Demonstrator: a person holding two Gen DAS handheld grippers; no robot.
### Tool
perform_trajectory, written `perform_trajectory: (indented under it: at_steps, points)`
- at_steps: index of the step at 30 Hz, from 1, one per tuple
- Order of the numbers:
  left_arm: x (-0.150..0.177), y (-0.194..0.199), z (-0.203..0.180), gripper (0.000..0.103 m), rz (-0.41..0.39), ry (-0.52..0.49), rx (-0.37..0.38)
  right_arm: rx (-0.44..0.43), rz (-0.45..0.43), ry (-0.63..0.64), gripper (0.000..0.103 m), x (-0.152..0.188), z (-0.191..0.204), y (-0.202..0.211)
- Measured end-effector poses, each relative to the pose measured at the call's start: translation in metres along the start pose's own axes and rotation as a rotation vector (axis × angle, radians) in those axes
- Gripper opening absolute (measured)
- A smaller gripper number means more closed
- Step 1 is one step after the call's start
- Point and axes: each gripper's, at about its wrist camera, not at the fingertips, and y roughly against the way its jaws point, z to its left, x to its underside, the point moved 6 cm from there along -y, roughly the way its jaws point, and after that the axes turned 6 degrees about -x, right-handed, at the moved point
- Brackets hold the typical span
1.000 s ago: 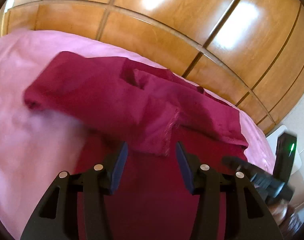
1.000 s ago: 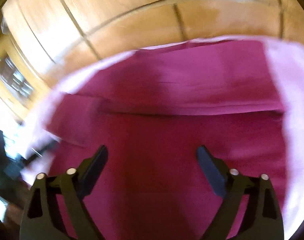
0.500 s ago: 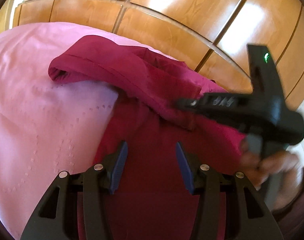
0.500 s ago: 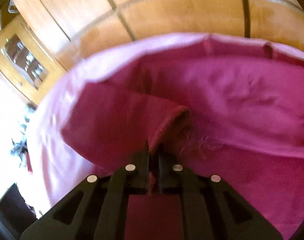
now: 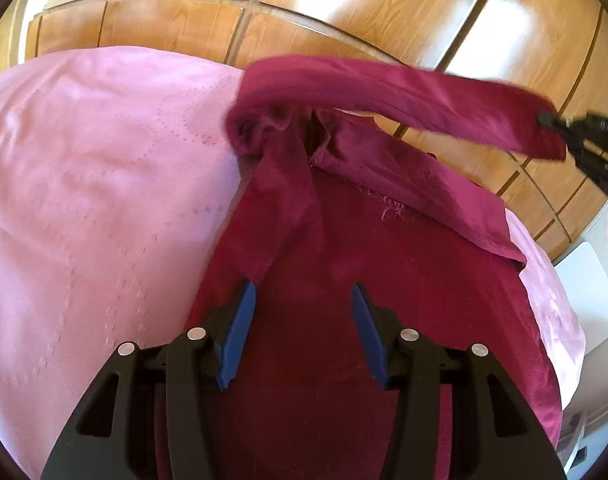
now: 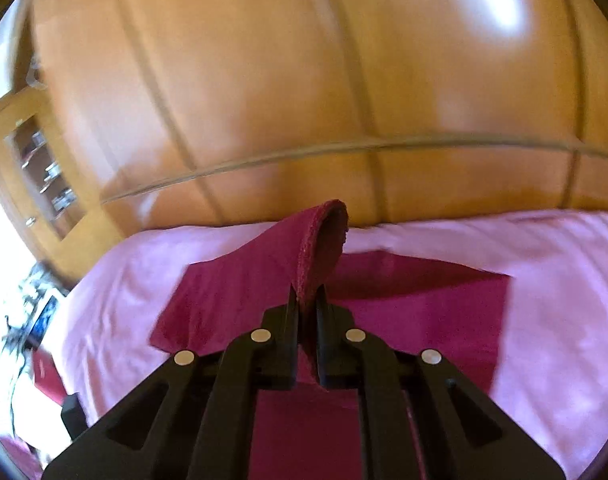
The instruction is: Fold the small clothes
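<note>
Crimson garment (image 5: 343, 272) lies across our pink bedspread (image 5: 96, 184). Our right gripper (image 6: 305, 300) clamps its sleeve cuff (image 6: 323, 236), lifting it; our left gripper (image 5: 302, 300) hovers above the body with jaws apart.

The garment (image 5: 343, 264) lies on the bedspread (image 5: 104, 184), wooden panelling (image 5: 343, 12) behind; its sleeve (image 5: 403, 96) hangs raised above it, pinched in the right gripper (image 6: 307, 300).
</note>
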Motion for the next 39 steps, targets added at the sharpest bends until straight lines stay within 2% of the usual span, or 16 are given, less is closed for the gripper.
perform_trajectory:
  at_steps: [5,9,11,12,14,15,18,20,23,27,30,32,36,38,39]
  points:
    - [0.000,-0.001,-0.001,0.049,0.004,-0.014,-0.015,0.118,0.062,-0.139,0.006,0.018,-0.085,-0.014]
    - [-0.001,-0.001,-0.003,0.049,0.018,-0.025,-0.030,0.136,0.132,-0.232,0.007,0.044,-0.122,-0.036]
    - [-0.004,0.002,-0.006,0.049,0.035,-0.026,-0.042,0.137,0.125,-0.271,0.017,0.052,-0.134,-0.036]
    - [-0.007,0.006,-0.007,0.049,0.041,-0.018,-0.039,0.136,0.116,-0.285,0.021,0.053,-0.137,-0.035]
    - [-0.016,0.014,-0.008,0.049,0.031,-0.009,-0.032,0.153,0.081,-0.292,0.049,0.050,-0.140,-0.024]
    - [-0.023,0.019,-0.009,0.049,0.012,-0.007,-0.031,0.169,0.062,-0.281,0.052,0.045,-0.139,-0.019]
    - [-0.048,0.032,-0.017,0.049,-0.057,-0.020,-0.017,0.150,0.011,-0.218,0.053,0.036,-0.124,-0.002]
    - [-0.072,0.030,-0.027,0.049,-0.100,-0.047,-0.021,0.123,0.009,-0.173,0.053,0.032,-0.107,0.002]
    - [-0.098,0.018,-0.038,0.049,-0.127,-0.051,-0.010,0.119,0.019,-0.094,0.056,0.030,-0.084,-0.013]
    - [-0.131,-0.006,-0.058,0.049,-0.151,-0.063,-0.004,0.168,0.058,-0.020,0.060,0.038,-0.075,-0.047]
    - [-0.147,-0.036,-0.064,0.049,-0.120,-0.052,-0.003,0.246,0.094,0.019,0.062,0.050,-0.084,-0.070]
    - [-0.151,-0.059,-0.065,0.049,-0.087,-0.059,-0.034,0.285,0.116,0.015,0.063,0.060,-0.098,-0.083]
    - [-0.146,-0.101,-0.054,0.049,-0.017,-0.063,-0.094,0.267,0.068,0.017,0.065,0.075,-0.111,-0.085]
    - [-0.130,-0.125,-0.037,0.049,0.042,-0.047,-0.125,0.268,0.068,0.024,0.066,0.076,-0.111,-0.086]
    - [-0.124,-0.130,-0.031,0.049,0.030,-0.048,-0.115,0.271,0.069,0.028,0.067,0.076,-0.112,-0.086]
